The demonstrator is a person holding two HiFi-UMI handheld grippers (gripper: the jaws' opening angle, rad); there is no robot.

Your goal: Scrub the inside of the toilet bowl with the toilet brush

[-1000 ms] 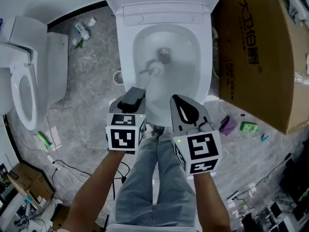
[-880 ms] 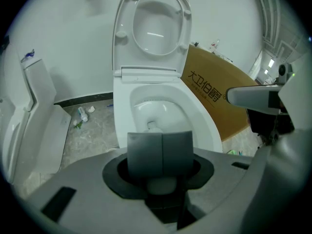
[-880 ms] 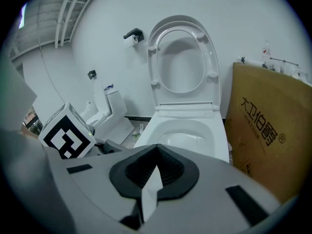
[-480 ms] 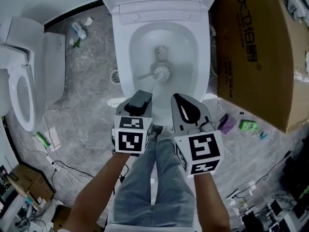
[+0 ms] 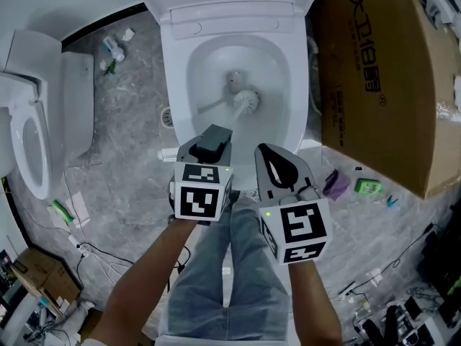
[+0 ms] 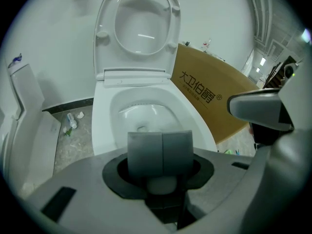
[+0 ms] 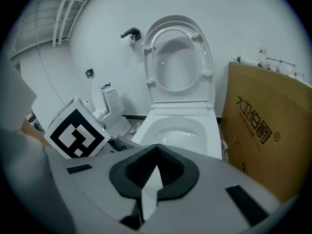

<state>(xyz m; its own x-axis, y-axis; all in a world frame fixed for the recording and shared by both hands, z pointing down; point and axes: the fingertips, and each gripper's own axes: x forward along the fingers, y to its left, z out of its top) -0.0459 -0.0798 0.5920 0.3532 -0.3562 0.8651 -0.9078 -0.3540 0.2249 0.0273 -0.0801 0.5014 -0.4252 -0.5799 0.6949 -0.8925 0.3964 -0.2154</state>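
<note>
Toilet brush (image 5: 247, 101) has its head low inside the white toilet bowl (image 5: 205, 63), by the drain hole (image 5: 232, 80). Left claw (image 5: 211, 140) squeezes its handle. Right claw (image 5: 268, 153) is closed, holding nothing

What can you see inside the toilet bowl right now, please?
The brush has its head low in the toilet bowl, beside the drain hole. The left tongs cover the bowl's front wall and the near part of the brush.

We take this for a makeshift washroom – one toilet (image 5: 297, 63) beside a second toilet (image 5: 72, 107) on a grey stone floor (image 5: 137, 157), with a cardboard box (image 5: 382, 85) and loose cables (image 5: 90, 249).
</note>
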